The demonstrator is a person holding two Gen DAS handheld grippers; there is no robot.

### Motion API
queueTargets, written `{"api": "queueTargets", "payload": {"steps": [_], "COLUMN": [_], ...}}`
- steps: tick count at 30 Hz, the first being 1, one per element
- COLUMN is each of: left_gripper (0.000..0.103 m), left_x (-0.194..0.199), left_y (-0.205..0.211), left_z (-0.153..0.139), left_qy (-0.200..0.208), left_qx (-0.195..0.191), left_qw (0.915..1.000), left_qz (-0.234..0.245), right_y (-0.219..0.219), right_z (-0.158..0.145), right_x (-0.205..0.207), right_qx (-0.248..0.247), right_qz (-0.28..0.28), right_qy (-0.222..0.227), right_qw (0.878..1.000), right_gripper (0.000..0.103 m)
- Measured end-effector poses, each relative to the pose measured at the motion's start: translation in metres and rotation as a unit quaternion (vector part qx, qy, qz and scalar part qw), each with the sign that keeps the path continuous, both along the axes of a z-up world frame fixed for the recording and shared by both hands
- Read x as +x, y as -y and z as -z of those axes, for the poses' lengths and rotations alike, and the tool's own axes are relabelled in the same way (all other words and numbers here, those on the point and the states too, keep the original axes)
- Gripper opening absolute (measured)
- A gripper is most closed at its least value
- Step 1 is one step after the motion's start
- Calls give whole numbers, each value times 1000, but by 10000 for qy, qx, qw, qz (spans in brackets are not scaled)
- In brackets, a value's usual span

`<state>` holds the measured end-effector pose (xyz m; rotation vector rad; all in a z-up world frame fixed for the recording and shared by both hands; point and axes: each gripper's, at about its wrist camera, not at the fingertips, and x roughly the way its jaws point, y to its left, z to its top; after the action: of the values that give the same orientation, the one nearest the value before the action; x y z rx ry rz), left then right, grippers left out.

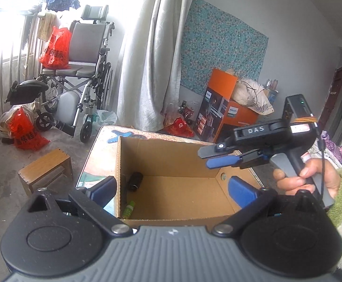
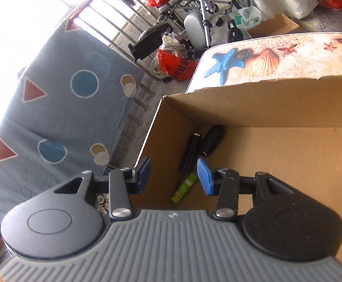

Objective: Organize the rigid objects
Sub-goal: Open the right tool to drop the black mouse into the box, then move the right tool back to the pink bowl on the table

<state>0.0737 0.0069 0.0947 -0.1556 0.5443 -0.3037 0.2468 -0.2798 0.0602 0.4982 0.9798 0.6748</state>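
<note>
Both grippers, left (image 1: 171,188) wide and right (image 2: 173,176) partly open, empty above cardboard box (image 2: 253,108) already holding black cylinders (image 2: 214,139) and green tube (image 2: 183,188).

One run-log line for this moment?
left gripper open | right gripper open, empty | green tube, two black items in cardboard box

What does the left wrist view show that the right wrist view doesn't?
Only the left wrist view shows the right gripper from outside, empty above the cardboard box, the hand holding it, and the orange carton. Only the right wrist view shows the slim black tube and the blue patterned cloth. Both show the box on the seashell table, the green tube and the black cylinder.
</note>
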Motion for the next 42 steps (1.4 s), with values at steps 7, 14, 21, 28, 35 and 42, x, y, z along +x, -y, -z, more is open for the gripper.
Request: {"api": "queueTargets", "payload": {"steps": [7,14,21,28,35,42], "left_gripper": [102,102,103,103,103,103], "left_x": [-37,-47,-43,-43,-61,-60], "left_y": [23,53,80,87,94,91], "left_z": [33,91,119,129,127,135], "left_qy": [-199,-1258,-1545,-1415,-1090,-1037], "left_qx": [376,117,-136,4,1118,1483], "left_qw": [9991,9891,9784,9816,9815,9769], "left_qz": [0,749,1365,1285,1110,1139], "right_y": [71,102,103,90,90,61], "right_z": [-20,45,104,120,112,110], "right_x": [-139,-251,-289,-290,-290,-280], "right_qx": [-22,-375,-543,-936,-506,-430], "right_qz": [652,1574,2126,1977,1922,1612], "right_qy": [982,1173,894,1064,1110,1112], "right_qw": [9930,9798,9715,9700,9738,9797], "right_gripper": [57,57,56,42,34,33]}}
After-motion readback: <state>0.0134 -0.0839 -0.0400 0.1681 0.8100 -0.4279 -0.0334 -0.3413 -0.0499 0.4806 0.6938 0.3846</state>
